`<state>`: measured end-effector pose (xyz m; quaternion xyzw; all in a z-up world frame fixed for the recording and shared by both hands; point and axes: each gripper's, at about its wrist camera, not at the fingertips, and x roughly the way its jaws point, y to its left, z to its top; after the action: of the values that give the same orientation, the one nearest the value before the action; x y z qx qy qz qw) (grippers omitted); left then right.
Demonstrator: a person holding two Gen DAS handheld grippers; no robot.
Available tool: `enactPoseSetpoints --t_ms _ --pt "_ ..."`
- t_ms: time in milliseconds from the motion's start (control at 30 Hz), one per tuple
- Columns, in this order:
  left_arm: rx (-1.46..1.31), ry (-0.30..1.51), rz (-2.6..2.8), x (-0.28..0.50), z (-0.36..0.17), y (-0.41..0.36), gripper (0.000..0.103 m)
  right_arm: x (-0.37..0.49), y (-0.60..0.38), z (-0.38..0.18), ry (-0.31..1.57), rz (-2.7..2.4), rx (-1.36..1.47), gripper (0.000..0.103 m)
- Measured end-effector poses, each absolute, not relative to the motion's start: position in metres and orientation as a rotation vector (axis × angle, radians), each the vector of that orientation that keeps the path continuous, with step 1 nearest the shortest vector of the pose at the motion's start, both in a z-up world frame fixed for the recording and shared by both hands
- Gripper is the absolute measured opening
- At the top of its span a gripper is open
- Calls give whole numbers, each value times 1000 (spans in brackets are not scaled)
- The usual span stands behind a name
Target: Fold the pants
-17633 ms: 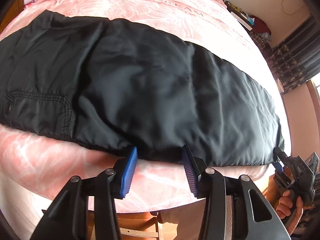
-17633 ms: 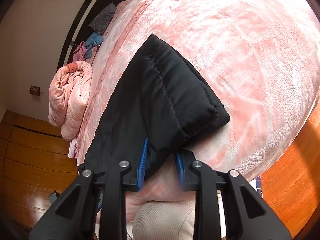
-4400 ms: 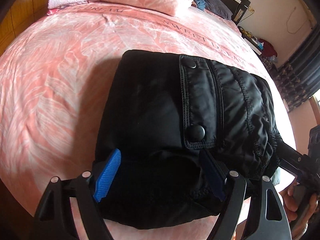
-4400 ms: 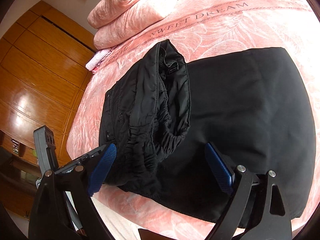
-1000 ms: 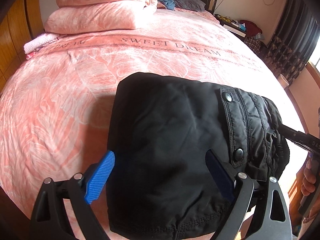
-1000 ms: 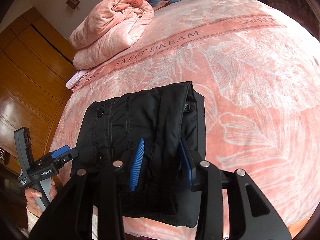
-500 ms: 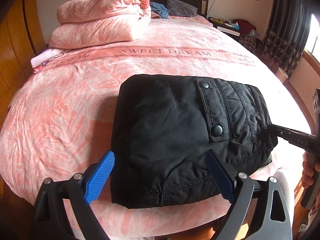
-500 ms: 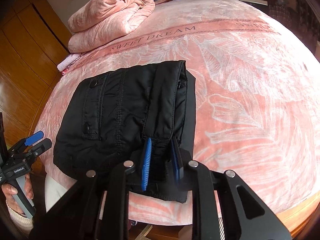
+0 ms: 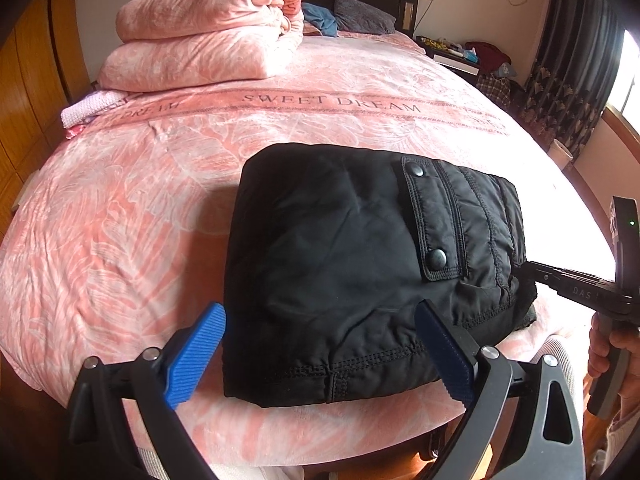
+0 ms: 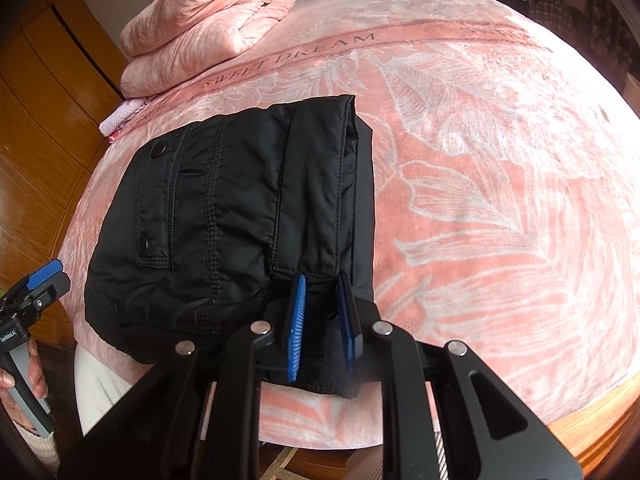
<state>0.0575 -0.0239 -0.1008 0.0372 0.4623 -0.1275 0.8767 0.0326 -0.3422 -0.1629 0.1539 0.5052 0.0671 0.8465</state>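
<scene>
Pants [image 9: 360, 264], black and padded, lie folded into a compact block near the front edge of the pink bedspread [image 9: 120, 208], snap-flap pocket [image 9: 434, 220] facing up. Right gripper [image 10: 322, 320] has just been closing and its blue pads now pinch a fold at the block's near right corner, jaws narrow with fabric between them. Left gripper [image 9: 320, 352] hovers at the near edge with jaws spread wide, pads clear of the cloth; a rolled pink blanket [image 9: 208, 32] sits by the headboard.
</scene>
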Motion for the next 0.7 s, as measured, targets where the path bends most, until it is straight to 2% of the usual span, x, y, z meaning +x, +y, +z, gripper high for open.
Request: enactPoseSetpoints --t_ms 300,700 --pt "-56 1083 -231 72 -130 31 96 6 -352 -142 1012 168 362 32" --pt "-389 1254 -320 94 -169 80 96 -17 -360 -143 1008 164 446 33"
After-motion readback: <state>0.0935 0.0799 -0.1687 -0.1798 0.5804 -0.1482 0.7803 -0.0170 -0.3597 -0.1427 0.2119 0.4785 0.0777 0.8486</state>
